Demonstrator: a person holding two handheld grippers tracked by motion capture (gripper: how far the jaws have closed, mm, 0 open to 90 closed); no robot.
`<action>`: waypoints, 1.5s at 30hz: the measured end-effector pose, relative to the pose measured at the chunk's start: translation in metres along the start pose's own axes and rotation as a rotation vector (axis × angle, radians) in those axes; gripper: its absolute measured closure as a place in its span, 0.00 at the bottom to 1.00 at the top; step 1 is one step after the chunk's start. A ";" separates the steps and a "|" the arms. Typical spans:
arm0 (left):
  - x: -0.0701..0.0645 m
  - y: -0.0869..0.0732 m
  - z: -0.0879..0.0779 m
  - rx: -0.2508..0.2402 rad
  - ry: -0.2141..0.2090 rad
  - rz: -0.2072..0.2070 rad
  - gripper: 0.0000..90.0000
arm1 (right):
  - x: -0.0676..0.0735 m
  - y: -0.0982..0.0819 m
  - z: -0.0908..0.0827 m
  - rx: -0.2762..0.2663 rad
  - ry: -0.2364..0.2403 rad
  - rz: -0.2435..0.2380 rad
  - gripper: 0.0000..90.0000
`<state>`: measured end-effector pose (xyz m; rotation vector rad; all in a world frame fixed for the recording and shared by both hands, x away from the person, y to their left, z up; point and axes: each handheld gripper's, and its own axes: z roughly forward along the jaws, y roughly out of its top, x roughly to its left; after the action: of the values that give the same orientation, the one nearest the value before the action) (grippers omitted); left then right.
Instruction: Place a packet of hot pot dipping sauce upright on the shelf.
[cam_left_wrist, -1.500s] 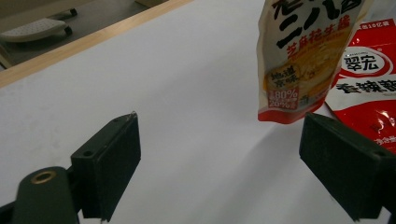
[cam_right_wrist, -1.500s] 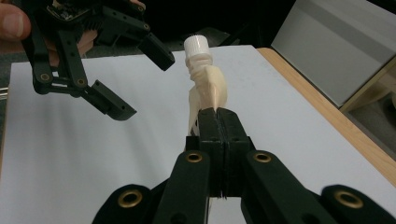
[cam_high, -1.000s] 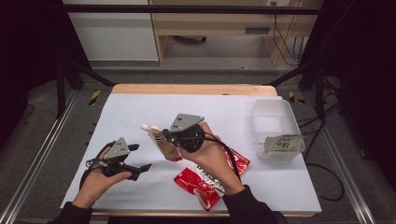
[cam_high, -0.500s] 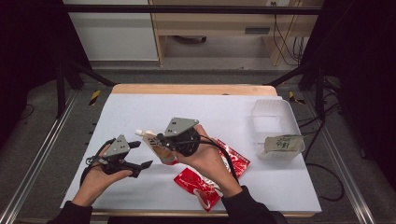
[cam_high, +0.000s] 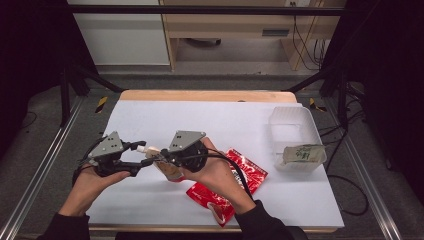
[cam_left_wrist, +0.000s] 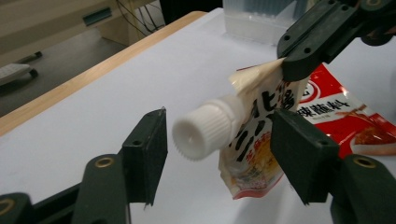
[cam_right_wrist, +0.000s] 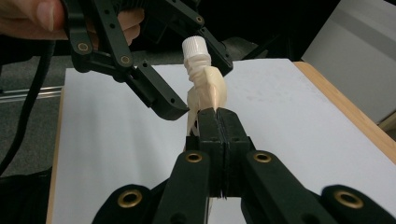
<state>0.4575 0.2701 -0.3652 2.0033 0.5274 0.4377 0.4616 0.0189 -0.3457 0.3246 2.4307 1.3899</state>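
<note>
Two hand-held grippers meet over a spouted sauce pouch.

The right gripper (cam_right_wrist: 215, 114) pinches the cream printed pouch (cam_left_wrist: 254, 149) above the white table (cam_high: 240, 125); just beyond, the left gripper (cam_left_wrist: 219, 149) has been closing, jaws flanking its white ribbed cap (cam_left_wrist: 203, 133) untouched; red sachets (cam_high: 225, 187) lie below, a clear tub (cam_high: 295, 130) farther off.

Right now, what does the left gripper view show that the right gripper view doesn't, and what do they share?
Left gripper view: the pouch's printed front, a red packet on the table behind it and a clear plastic tub at the far edge.

Right gripper view: the right hand-held gripper shut on the pouch's edge, and a thumb on the left hand-held gripper.

Both: the white screw cap between the left jaws, which have just been closing, not yet pressing on it.
</note>
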 end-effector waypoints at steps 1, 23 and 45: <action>0.000 0.001 -0.001 -0.005 -0.010 0.003 0.45 | 0.001 0.000 0.001 -0.001 0.003 -0.001 1.00; 0.008 0.000 -0.002 0.043 -0.043 -0.032 0.65 | 0.002 -0.002 0.005 0.005 0.029 -0.002 1.00; -0.006 0.066 0.002 0.187 -0.084 0.142 0.81 | -0.020 -0.004 -0.015 0.029 0.006 0.014 0.99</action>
<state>0.4654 0.2376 -0.3082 2.2378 0.3872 0.4008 0.4743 -0.0017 -0.3386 0.3449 2.4603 1.3644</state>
